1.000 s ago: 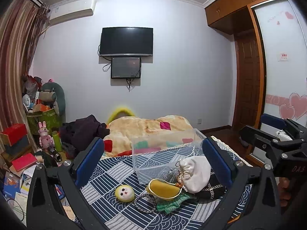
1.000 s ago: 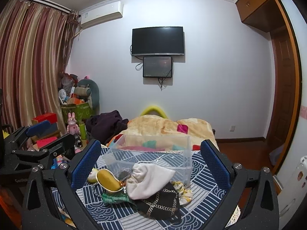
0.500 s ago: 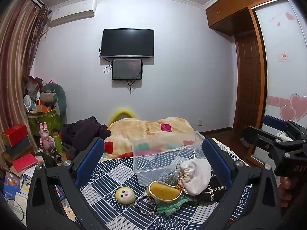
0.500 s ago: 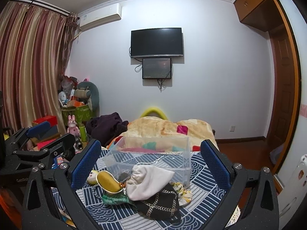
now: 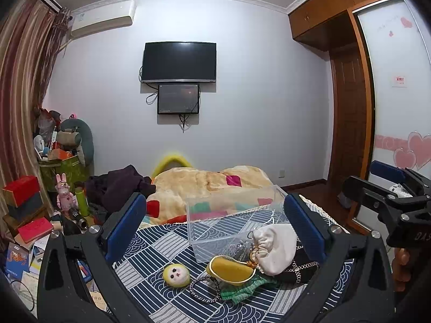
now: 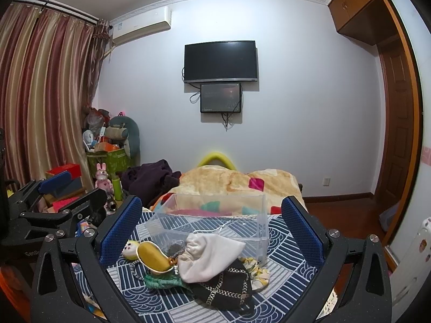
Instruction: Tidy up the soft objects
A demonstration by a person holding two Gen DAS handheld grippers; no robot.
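Tongs on both sides are spread wide, pinching nothing: the left tongs (image 5: 215, 223) and right tongs (image 6: 211, 223) each frame the pile low in the frame. Only the left view shows the round yellow plush face (image 5: 176, 275) whole, lying apart from the pile at lower centre; in the right view it is half hidden behind the yellow pouch (image 6: 150, 258). Only the right view shows the black chain bag (image 6: 225, 285) in full and a floral fabric piece (image 6: 256, 270) beside it. The white drawstring pouch (image 6: 208, 254) lies with its long axis left to right, gathered mouth toward the left. The clear plastic bin (image 6: 215, 223) stands behind the pile on the patterned bedspread (image 5: 161, 245). Green fabric (image 5: 242, 288) is mostly buried.
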